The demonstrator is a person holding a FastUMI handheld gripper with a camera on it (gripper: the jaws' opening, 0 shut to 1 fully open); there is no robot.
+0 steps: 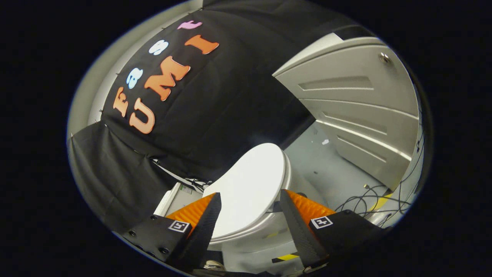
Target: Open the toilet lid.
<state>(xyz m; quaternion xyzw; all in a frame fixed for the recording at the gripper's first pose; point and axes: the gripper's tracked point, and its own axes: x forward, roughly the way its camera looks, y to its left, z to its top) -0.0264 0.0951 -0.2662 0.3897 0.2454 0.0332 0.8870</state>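
Your gripper (250, 200) has its fingers spread wide, holding nothing, and the toilet lid (250, 188) lies between them and runs on just ahead, flat down on the bowl (265, 231). It looks like smooth, glossy white plastic, likely stiff, light and slippery, so hook under its near rim rather than pinching the top. Beyond it the grey floor (330, 169) meets a panelled door (357, 107).

1. Smooth white oval plastic toilet lid (250, 188): closed, lying flat on the seat.
2. White ceramic toilet bowl (251, 240) beneath it, standing on the pale floor by the black cloth wall.
3. Lid seen between and just beyond the spread fingers.
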